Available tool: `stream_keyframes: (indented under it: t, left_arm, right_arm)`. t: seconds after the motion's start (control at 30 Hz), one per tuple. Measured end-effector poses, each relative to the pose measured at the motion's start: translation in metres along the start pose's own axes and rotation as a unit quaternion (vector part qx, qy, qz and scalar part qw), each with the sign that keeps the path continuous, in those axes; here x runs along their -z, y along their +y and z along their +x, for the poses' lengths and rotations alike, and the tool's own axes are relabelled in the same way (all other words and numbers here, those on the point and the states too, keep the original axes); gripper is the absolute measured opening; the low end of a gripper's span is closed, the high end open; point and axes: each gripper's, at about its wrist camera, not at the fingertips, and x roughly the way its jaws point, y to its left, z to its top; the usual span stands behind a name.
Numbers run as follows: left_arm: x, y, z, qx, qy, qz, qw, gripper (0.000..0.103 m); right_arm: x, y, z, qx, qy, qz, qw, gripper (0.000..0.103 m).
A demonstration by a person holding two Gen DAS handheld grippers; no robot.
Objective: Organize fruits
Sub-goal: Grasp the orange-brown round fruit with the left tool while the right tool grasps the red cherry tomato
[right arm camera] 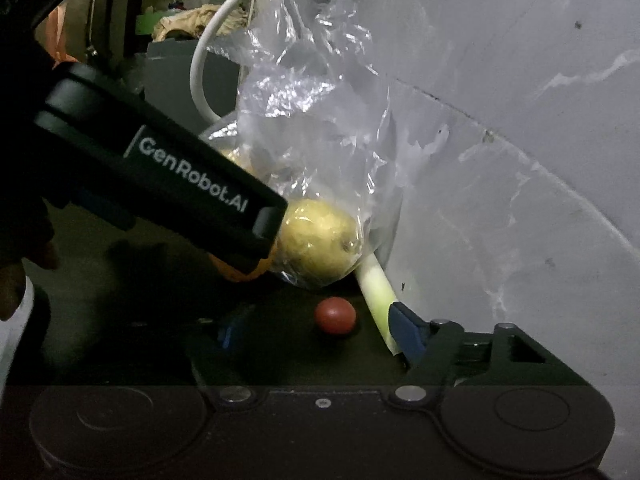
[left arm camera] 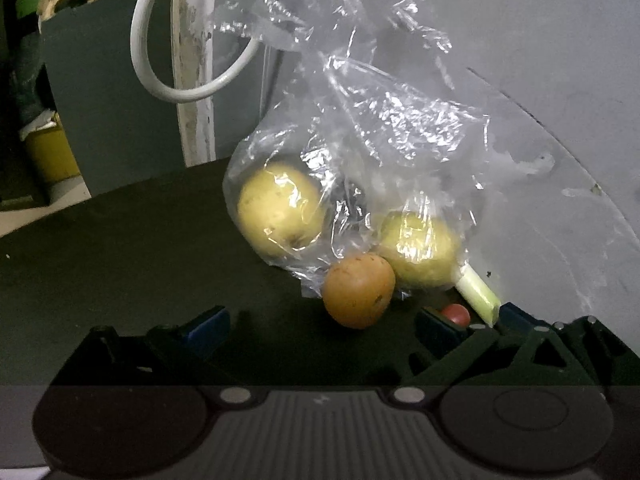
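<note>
A clear plastic bag [left arm camera: 360, 120] stands on the dark tabletop [left arm camera: 120, 260] against the wall, with two yellow fruits [left arm camera: 280, 208] [left arm camera: 420, 248] inside. An orange fruit [left arm camera: 358, 290] lies outside the bag, just ahead of my open left gripper [left arm camera: 320, 330] and between its finger lines. A small red fruit [right arm camera: 335, 315] sits between the blue pads of my open right gripper [right arm camera: 320, 330]. A pale green stalk [right arm camera: 378, 296] leans by the wall and touches the right fingertip [right arm camera: 406, 328]. In the right wrist view the left gripper's black housing [right arm camera: 180, 184] hides most of the orange fruit.
The grey wall [left arm camera: 560, 80] runs close along the right. A white cable loop [left arm camera: 160, 80] hangs behind the bag beside a grey box [left arm camera: 100, 100]. A yellow container [left arm camera: 52, 156] stands at the far left. A person's hand [right arm camera: 16, 272] shows at the left edge.
</note>
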Motion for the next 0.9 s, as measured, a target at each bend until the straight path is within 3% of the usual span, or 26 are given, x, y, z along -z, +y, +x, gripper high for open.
stream_keyframes:
  t: [0.17,0.33,0.53,0.73,0.9]
  left_arm:
    - [0.001,0.001,0.009,0.009,0.0,-0.006,0.9999,0.093]
    - [-0.001,-0.001,0.018,0.016,-0.002,-0.013,0.9998,0.089]
    - [-0.005,-0.004,0.025,0.015,-0.001,-0.009,0.9999,0.079]
    - [-0.008,-0.012,0.031,0.015,0.002,-0.01,0.9998,0.064]
    - [-0.011,-0.014,0.035,0.017,0.003,-0.007,0.9998,0.057]
  right_arm:
    - [0.001,0.003,0.009,0.017,0.008,-0.017,1.0,0.06]
    - [0.004,0.013,0.014,0.03,0.006,-0.047,0.998,0.061]
    - [0.004,0.018,0.016,0.041,0.008,-0.061,0.997,0.053]
    - [-0.003,0.009,0.015,0.036,0.022,0.0,0.999,0.041]
    - [-0.001,0.009,0.018,0.03,0.023,0.027,0.999,0.04]
